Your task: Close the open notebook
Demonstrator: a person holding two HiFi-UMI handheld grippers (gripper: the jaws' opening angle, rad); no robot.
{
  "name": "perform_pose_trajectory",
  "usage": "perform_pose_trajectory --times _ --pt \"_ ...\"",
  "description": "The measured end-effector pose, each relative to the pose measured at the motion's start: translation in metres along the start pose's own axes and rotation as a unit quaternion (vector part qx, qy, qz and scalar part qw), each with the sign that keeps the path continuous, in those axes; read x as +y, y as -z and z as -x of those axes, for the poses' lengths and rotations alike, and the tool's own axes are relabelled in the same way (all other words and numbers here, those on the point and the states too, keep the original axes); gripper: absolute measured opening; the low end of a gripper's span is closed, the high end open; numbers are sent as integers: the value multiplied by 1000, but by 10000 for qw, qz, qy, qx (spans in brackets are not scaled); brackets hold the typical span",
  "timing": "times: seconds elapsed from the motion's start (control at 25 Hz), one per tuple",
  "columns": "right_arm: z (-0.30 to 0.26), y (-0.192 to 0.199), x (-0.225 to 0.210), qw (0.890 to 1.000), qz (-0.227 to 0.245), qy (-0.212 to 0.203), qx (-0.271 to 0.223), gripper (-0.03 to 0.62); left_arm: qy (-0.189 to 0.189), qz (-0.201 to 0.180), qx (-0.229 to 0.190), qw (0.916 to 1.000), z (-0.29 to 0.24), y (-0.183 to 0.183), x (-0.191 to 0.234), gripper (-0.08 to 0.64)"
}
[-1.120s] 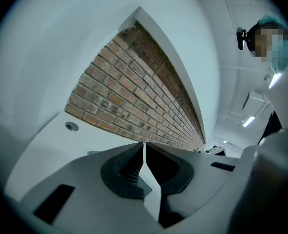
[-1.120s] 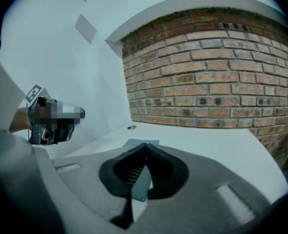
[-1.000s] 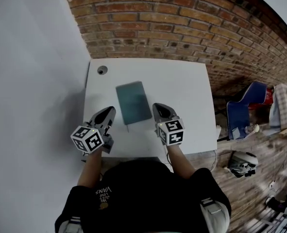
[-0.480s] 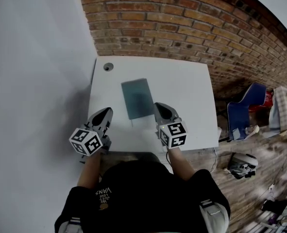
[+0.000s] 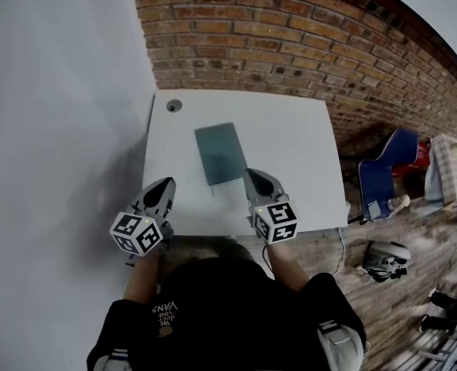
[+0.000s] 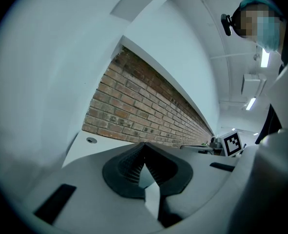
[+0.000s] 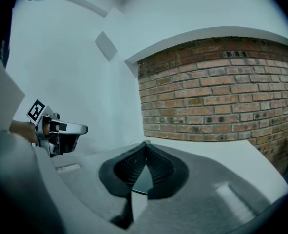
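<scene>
A dark teal notebook lies closed and flat in the middle of the white table. My left gripper hovers over the table's near left corner, its jaws shut with nothing between them; it is the left gripper whose tips meet in its own view. My right gripper is just short of the notebook's near right corner, apart from it. The right gripper also has its tips together and holds nothing. Neither gripper touches the notebook.
A cable hole sits in the table's far left corner. A brick wall runs behind the table and a white wall stands to its left. A blue chair and clutter stand on the wooden floor at the right.
Both grippers have drawn back from the notebook toward the table's near edge and risen a little. The notebook has stayed in place, closed.
</scene>
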State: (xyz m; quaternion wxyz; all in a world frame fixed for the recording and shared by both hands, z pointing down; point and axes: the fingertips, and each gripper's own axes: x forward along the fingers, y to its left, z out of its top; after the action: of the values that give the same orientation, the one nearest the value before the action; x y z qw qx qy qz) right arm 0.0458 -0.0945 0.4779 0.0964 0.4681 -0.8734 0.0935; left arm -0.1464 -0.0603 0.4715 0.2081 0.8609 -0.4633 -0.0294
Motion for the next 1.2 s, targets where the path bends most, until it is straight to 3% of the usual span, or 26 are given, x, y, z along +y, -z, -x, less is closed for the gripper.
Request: perform_pose_trajectory --times 1.2 --pt "42 11 66 10000 12 46 -78 -3 102 -500 220 9985 74 26 -18 6"
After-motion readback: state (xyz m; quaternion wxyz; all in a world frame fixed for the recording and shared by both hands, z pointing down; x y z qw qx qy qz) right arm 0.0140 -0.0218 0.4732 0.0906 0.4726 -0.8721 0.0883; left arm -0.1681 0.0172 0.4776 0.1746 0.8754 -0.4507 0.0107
